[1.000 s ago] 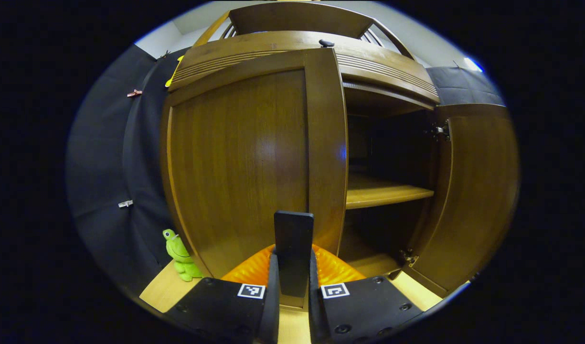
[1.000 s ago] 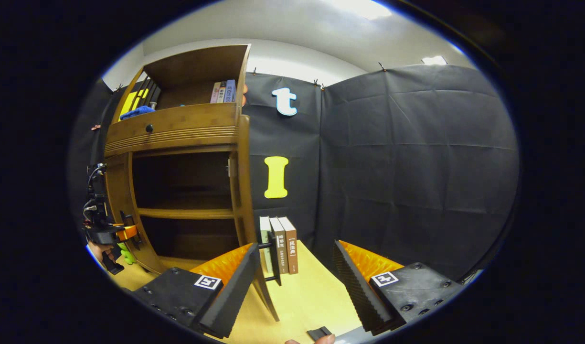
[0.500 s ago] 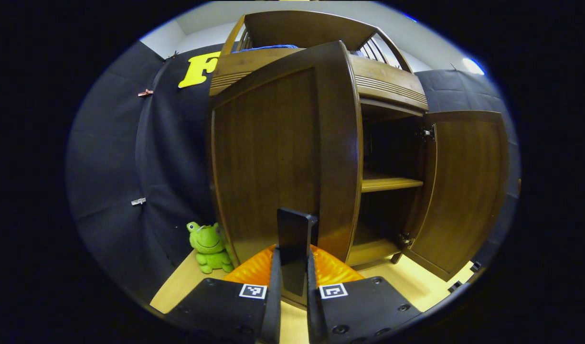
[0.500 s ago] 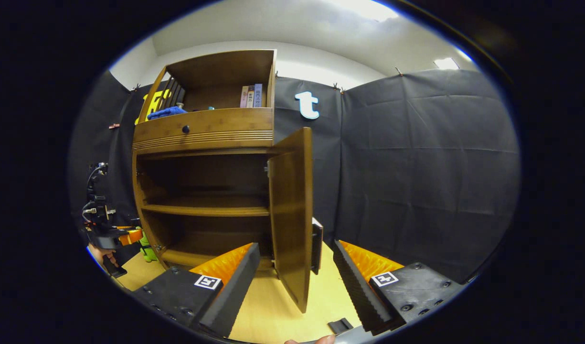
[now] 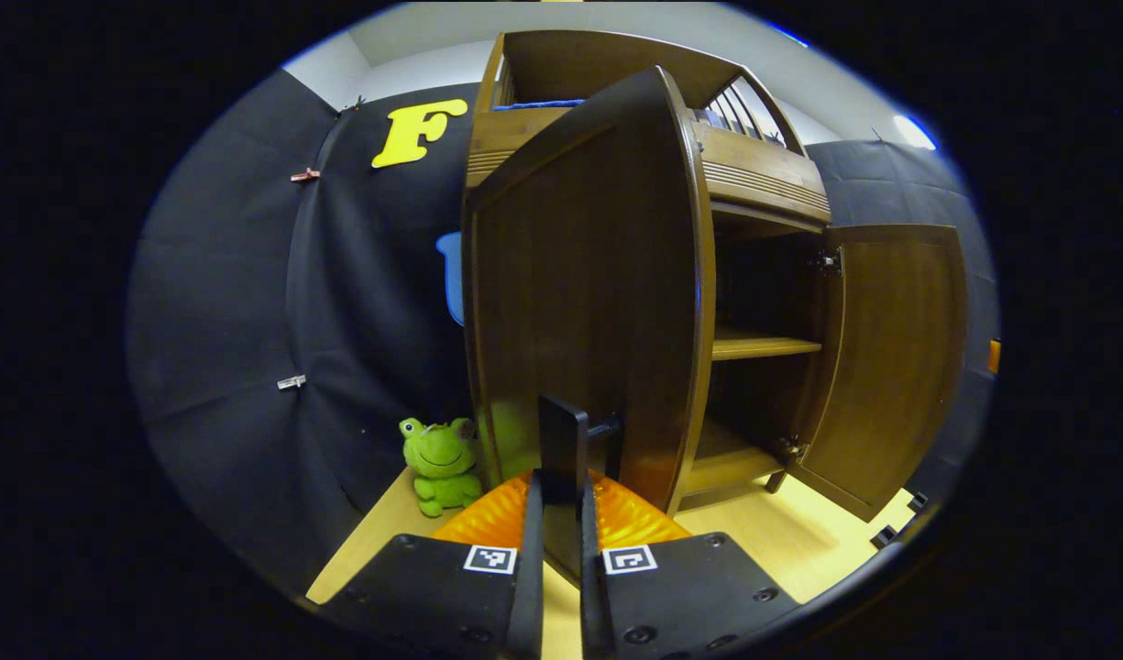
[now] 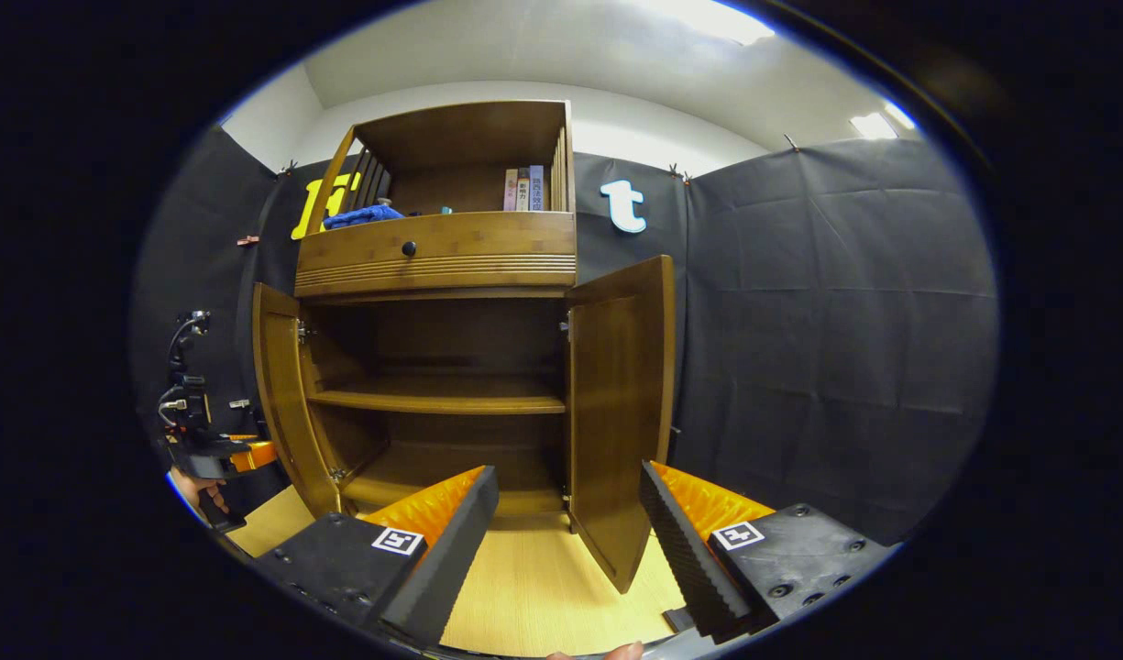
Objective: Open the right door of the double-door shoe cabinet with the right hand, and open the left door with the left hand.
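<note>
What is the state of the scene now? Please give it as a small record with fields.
left door: open, swung well out
left door handle: clamped between the fingers of the left gripper
right door: open
right gripper: open, holds nothing, apart from the right door
cabinet inside: one shelf, nothing seen on it
beside cabinet: green frog toy on the floor
</note>
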`<state>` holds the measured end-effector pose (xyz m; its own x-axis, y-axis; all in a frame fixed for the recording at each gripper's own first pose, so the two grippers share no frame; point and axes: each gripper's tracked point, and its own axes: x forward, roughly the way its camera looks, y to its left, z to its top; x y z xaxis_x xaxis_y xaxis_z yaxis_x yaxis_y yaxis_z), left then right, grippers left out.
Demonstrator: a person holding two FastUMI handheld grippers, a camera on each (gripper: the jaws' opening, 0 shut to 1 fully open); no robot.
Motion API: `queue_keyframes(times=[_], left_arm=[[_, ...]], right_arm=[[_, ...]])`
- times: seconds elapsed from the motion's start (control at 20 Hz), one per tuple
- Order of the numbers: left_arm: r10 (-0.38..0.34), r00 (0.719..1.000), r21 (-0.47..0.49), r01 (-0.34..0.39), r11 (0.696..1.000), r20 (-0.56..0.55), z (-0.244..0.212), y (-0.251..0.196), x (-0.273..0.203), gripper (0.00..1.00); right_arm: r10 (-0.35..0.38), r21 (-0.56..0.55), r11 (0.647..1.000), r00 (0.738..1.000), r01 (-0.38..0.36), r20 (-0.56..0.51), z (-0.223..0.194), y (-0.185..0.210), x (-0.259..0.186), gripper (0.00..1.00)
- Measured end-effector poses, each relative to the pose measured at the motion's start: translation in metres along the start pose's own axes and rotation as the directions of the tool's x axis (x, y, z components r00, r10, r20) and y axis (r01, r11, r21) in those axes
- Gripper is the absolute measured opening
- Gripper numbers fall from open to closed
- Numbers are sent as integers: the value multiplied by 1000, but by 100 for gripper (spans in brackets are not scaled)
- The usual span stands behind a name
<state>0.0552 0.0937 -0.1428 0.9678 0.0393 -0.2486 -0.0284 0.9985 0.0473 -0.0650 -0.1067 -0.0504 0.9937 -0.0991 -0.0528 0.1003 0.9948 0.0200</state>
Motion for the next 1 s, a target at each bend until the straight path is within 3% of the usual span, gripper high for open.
queue_keyframes(times=[0.75, 0.85, 1.0], left_arm=[[46, 998, -12, -45, 999, 35, -4, 94, -23, 11], [28, 999, -36, -27, 999, 34, -5, 101, -26, 7], [11, 999, -42, -10, 999, 30, -6, 106, -25, 9]], right_arm=[[82, 15, 997, 996, -82, -42, -14, 68, 9, 98], [99, 9, 995, 994, -99, -42, -12, 78, 13, 98], [123, 22, 992, 991, -122, -45, -11, 88, 15, 98]])
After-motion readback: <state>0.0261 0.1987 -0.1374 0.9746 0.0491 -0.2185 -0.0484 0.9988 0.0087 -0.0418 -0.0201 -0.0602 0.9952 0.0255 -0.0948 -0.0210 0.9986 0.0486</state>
